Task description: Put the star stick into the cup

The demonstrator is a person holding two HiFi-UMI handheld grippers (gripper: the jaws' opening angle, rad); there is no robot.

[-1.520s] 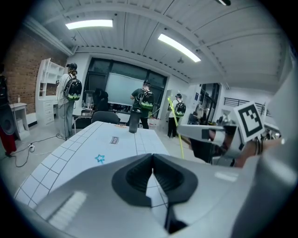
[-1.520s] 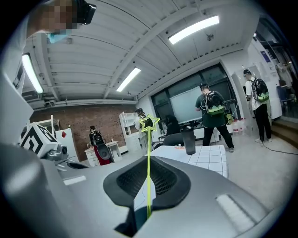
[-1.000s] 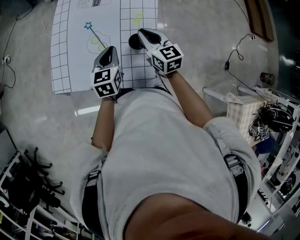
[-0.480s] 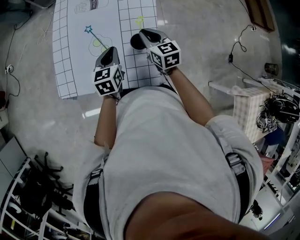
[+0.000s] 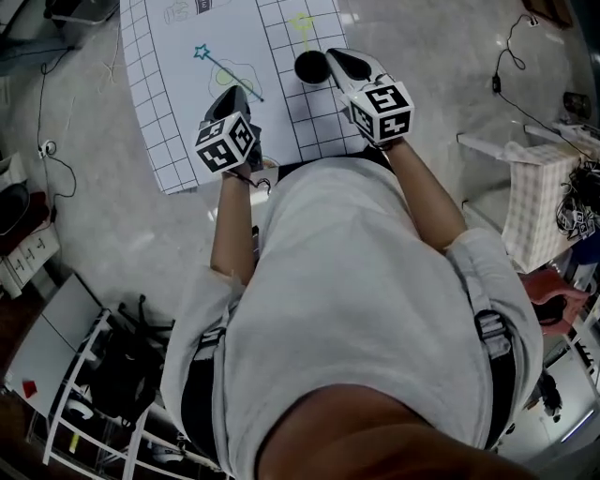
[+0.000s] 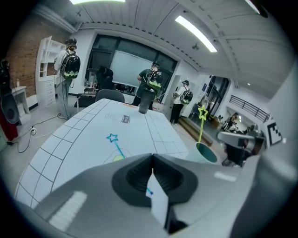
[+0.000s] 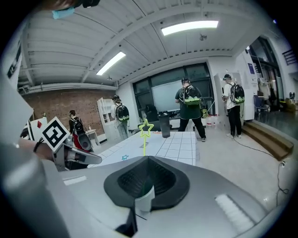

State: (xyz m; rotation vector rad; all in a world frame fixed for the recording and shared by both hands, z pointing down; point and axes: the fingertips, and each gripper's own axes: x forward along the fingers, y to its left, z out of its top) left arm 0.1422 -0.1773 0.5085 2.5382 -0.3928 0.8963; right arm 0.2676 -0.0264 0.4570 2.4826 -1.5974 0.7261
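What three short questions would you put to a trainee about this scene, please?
1. True or false: the blue star stick lies flat on the mat.
2. What stands in the cup? A: a yellow star stick. B: a spoon. C: nothing.
3. Which gripper is nearer the cup?

Key: 1 true. 2 A. 3 the right gripper.

Matt paper sheet [image 5: 167,117], glossy smooth floor [image 5: 450,56]
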